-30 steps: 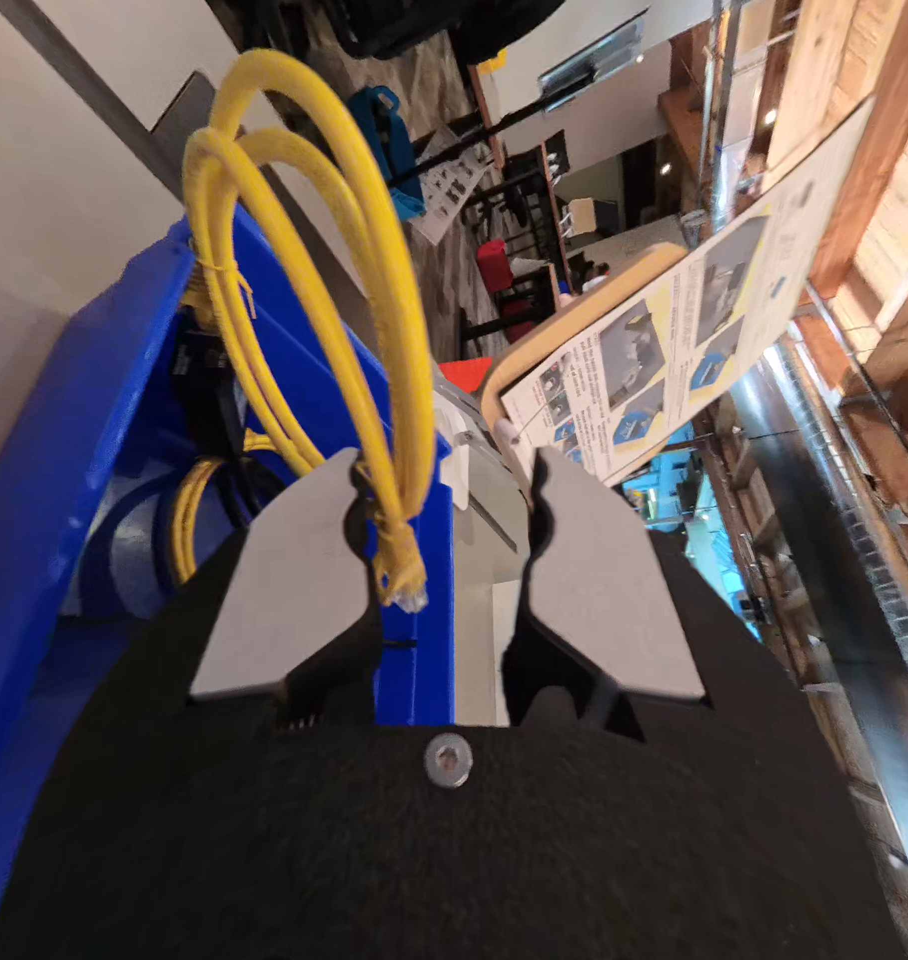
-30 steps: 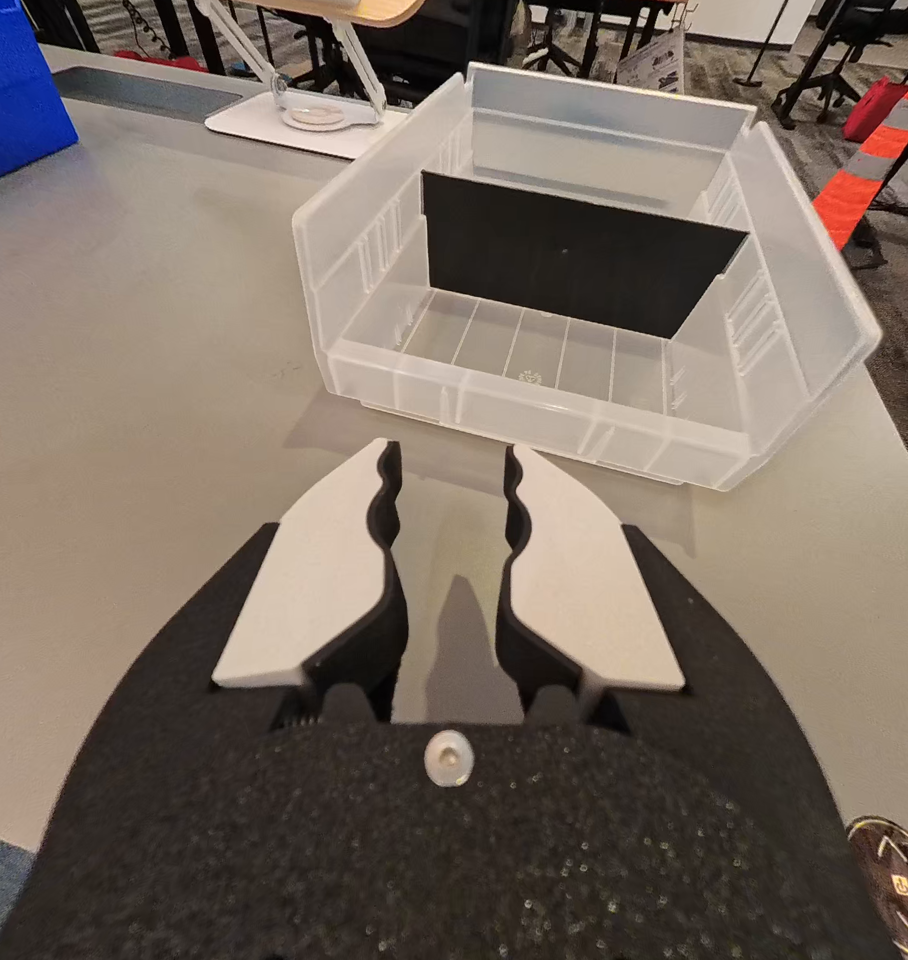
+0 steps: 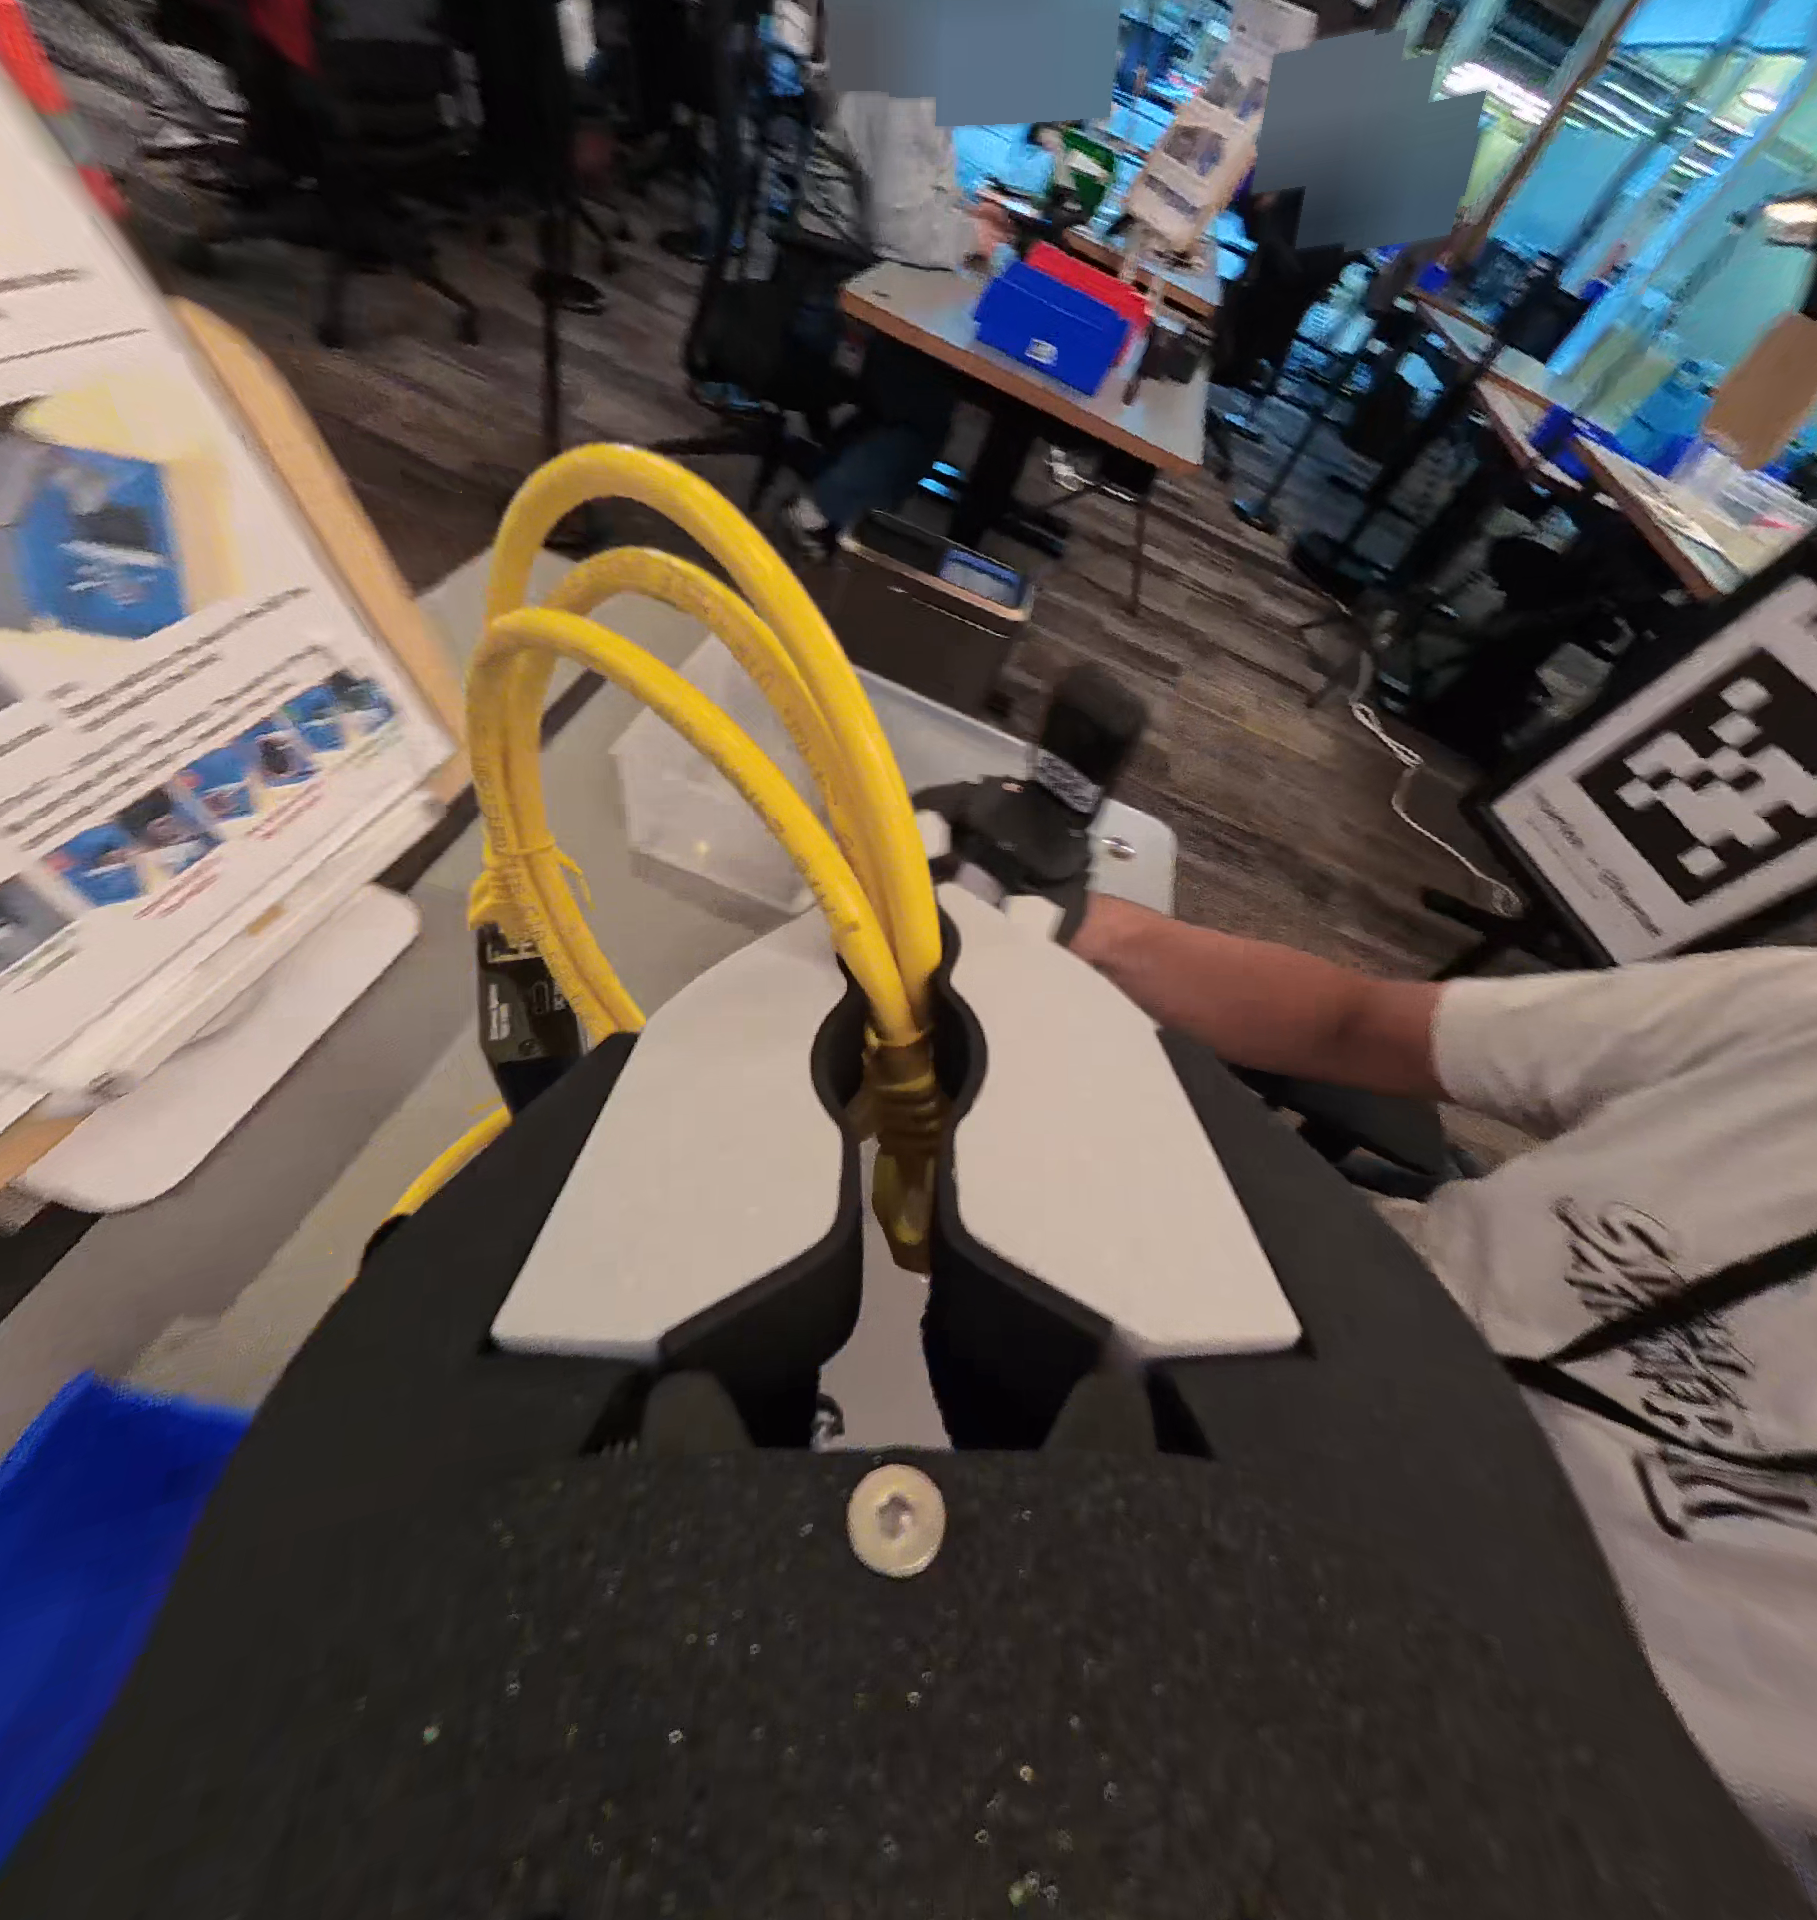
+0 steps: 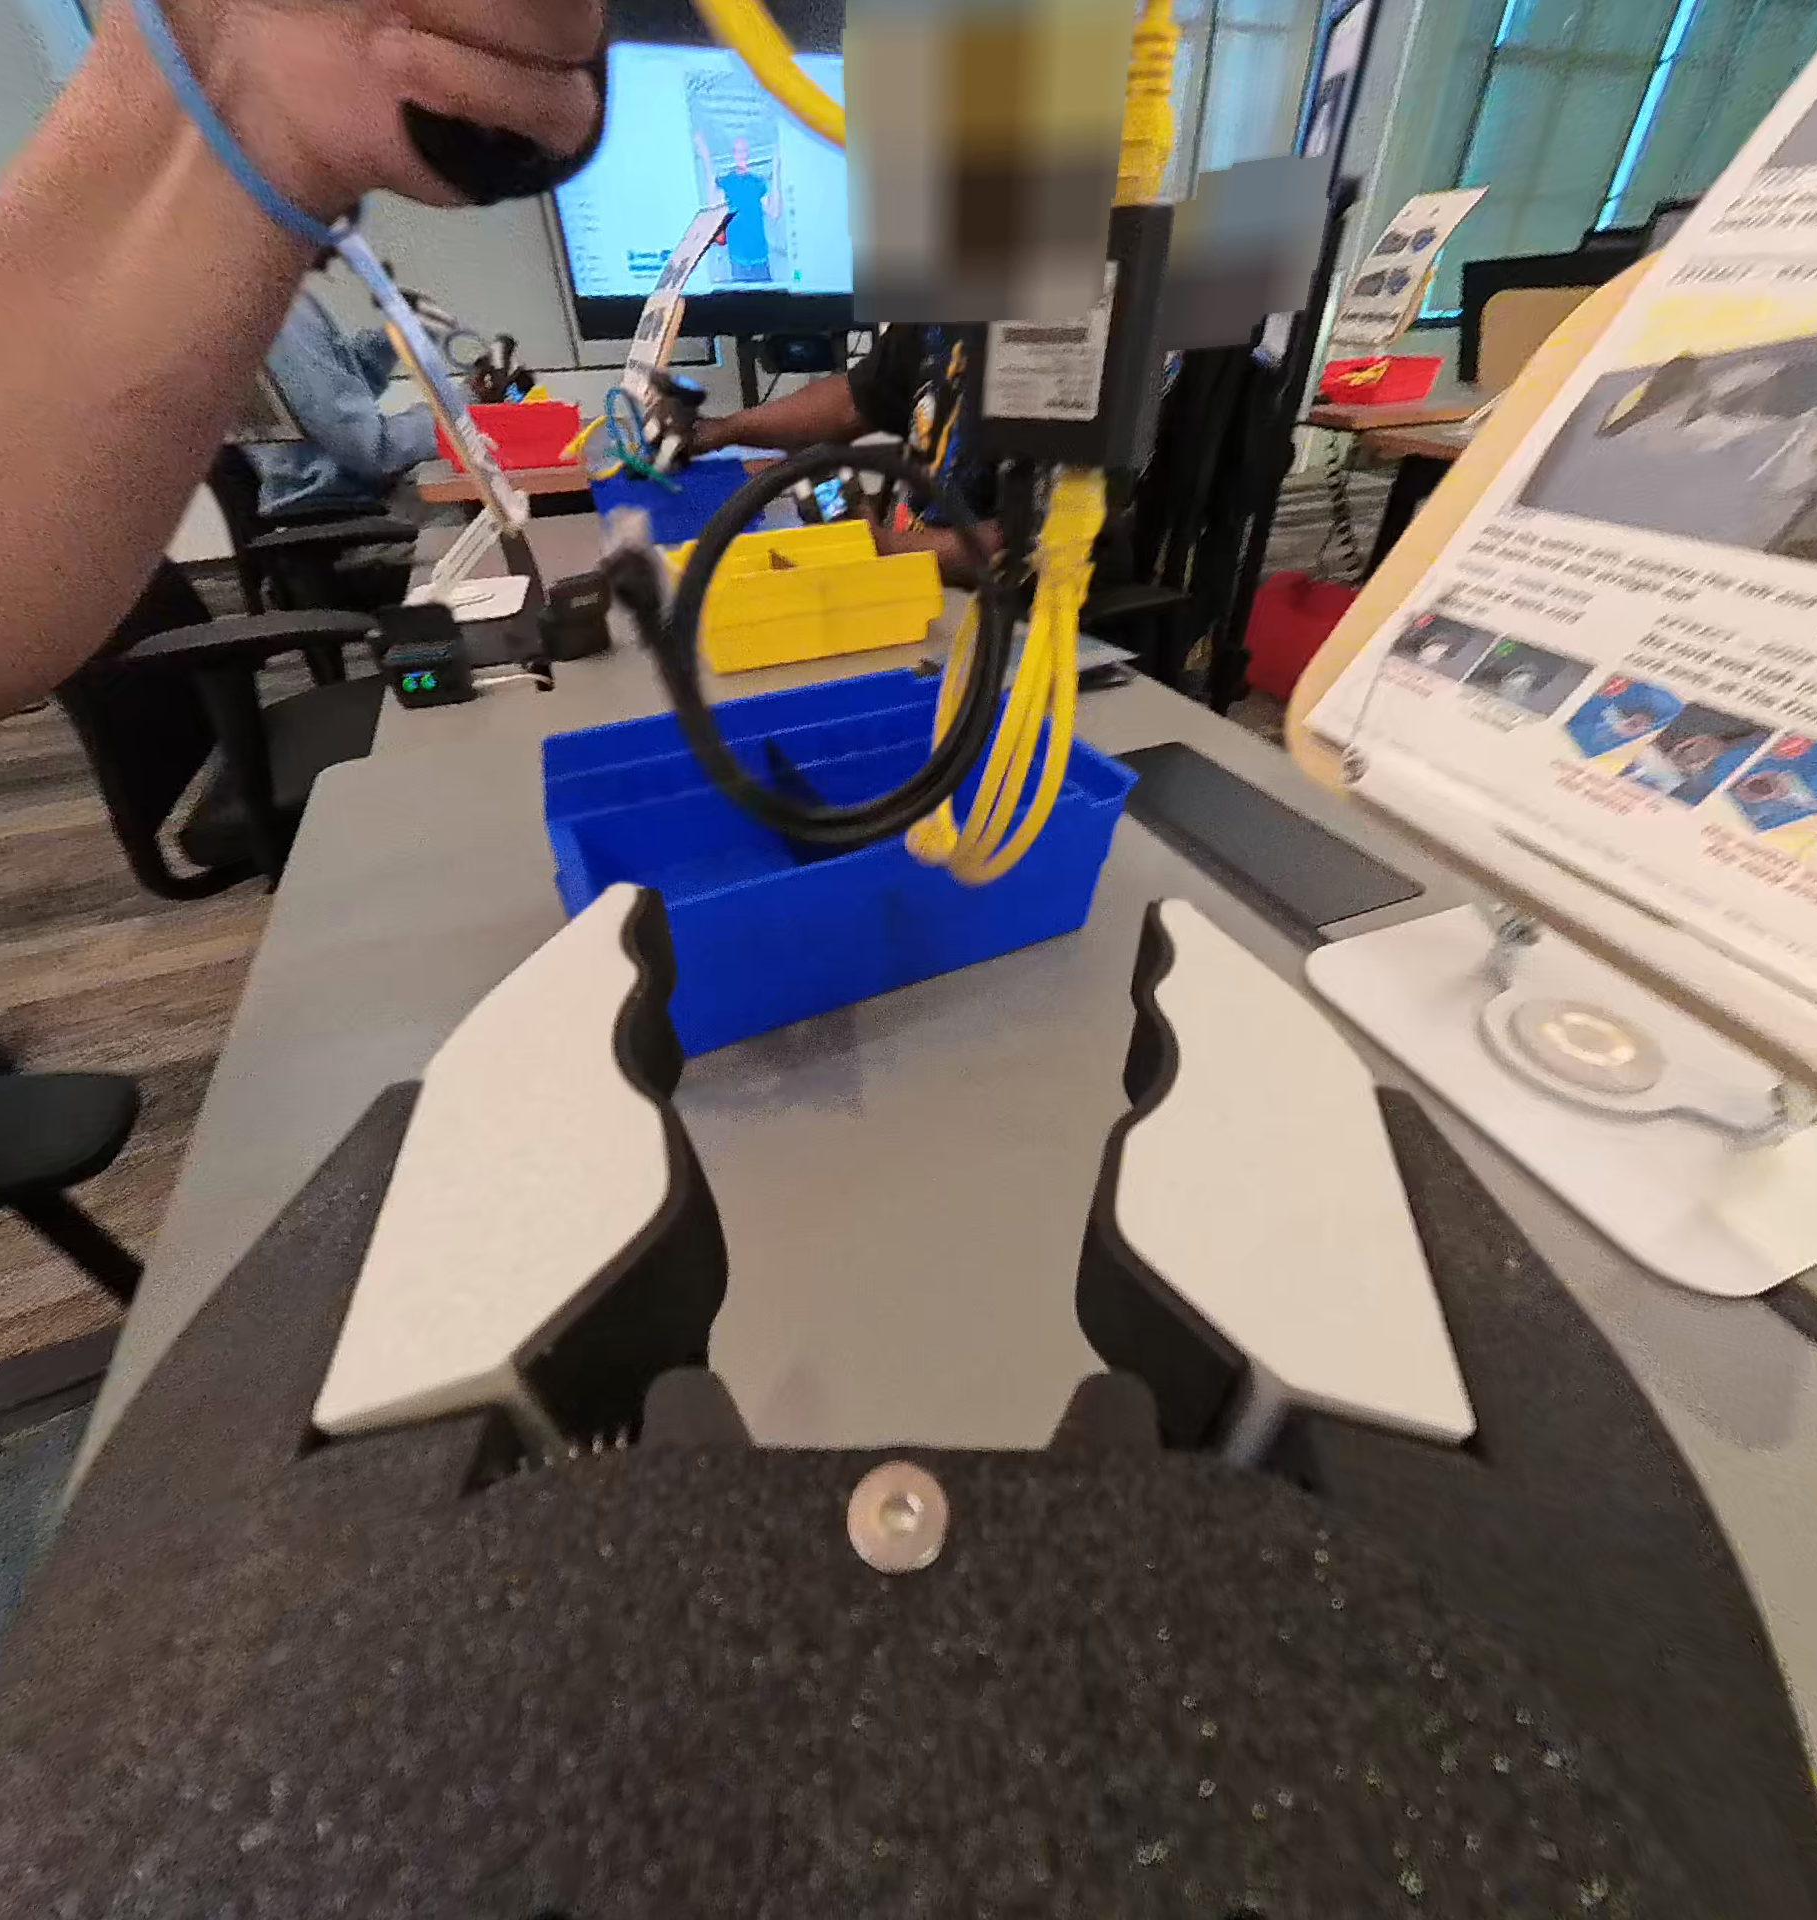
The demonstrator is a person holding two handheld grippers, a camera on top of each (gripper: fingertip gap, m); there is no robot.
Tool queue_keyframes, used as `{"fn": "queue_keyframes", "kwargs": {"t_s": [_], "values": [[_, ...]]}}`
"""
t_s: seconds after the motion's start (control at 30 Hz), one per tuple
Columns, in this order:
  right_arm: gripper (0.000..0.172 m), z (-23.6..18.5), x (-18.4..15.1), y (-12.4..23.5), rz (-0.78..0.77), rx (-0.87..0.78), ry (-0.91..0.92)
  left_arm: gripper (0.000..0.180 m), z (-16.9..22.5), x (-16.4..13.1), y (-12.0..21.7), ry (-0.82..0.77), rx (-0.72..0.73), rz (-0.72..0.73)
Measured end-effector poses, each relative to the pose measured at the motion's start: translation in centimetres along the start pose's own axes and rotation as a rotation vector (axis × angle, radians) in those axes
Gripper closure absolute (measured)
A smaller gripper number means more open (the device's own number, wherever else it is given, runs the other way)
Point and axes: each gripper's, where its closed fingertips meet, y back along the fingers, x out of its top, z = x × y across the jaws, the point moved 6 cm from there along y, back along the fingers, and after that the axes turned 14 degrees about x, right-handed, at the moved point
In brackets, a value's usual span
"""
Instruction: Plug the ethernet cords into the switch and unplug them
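In the left wrist view my left gripper (image 3: 899,935) is shut on a bundled yellow ethernet cord (image 3: 779,665), just above its plug. The cord loops up and to the left, and a black switch (image 3: 525,1008) hangs from it in the air. In the right wrist view the switch (image 4: 1049,364) hangs above the blue bin (image 4: 831,935), with yellow cord loops (image 4: 1029,717) and a black cord (image 4: 779,790) dangling below it. My right gripper (image 4: 899,935) is open wide and empty, low over the grey table (image 4: 883,1195), in front of the bin. It also shows in the left wrist view (image 3: 1029,842).
An instruction sheet on a stand (image 4: 1662,623) with a white base (image 4: 1610,1091) is at the right of the table; it also shows in the left wrist view (image 3: 156,675). A clear bin (image 3: 696,790) lies beyond the cord. A person's forearm (image 4: 83,364) crosses the upper left.
My left gripper closed on the yellow cord and lifted it out of the blue bin with the switch hanging from it. My right gripper opened wide and turned from the clear bin to the blue bin.
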Motion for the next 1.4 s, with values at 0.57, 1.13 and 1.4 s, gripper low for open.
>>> {"fn": "queue_keyframes", "kwargs": {"t_s": [0.57,1.13,1.4], "values": [[0.127,1.7,1.0,1.2,0.159,0.285,0.023,0.172,10.6,-2.3,-11.2,-0.243,-0.386,-0.181],[0.145,0.5,-1.1,3.5,-0.259,-0.166,0.507,0.131,9.2,-7.2,-6.6,-0.219,-0.242,-0.077],[0.145,0.9,-3.1,1.8,-0.451,-0.265,0.620,0.134,10.5,-12.1,-6.7,-0.592,0.498,0.057]]}}
